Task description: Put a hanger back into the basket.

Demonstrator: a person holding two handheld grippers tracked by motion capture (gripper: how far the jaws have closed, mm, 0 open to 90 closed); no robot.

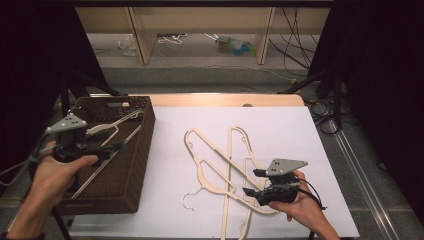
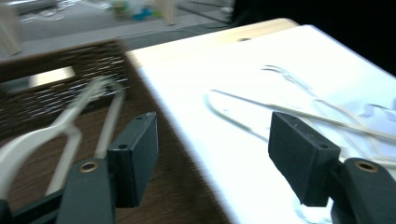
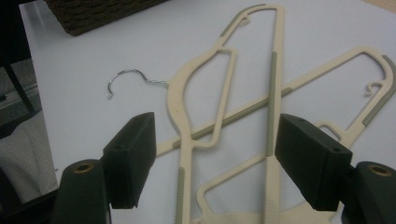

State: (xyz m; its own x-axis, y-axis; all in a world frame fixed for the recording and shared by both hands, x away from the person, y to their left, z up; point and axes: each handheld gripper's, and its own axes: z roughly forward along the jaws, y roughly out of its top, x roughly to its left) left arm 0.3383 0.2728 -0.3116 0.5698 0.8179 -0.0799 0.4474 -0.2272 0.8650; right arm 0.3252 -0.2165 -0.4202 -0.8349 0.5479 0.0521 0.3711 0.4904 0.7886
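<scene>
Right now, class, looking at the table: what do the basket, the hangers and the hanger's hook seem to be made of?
The basket looks like dark brown woven wicker or rattan: ribbed woven texture, matte. The hangers look like cream moulded plastic, smooth, with greyish ribbed strips, possibly rubber grips. The hook looks like thin bare metal wire, silvery and shiny.
</scene>
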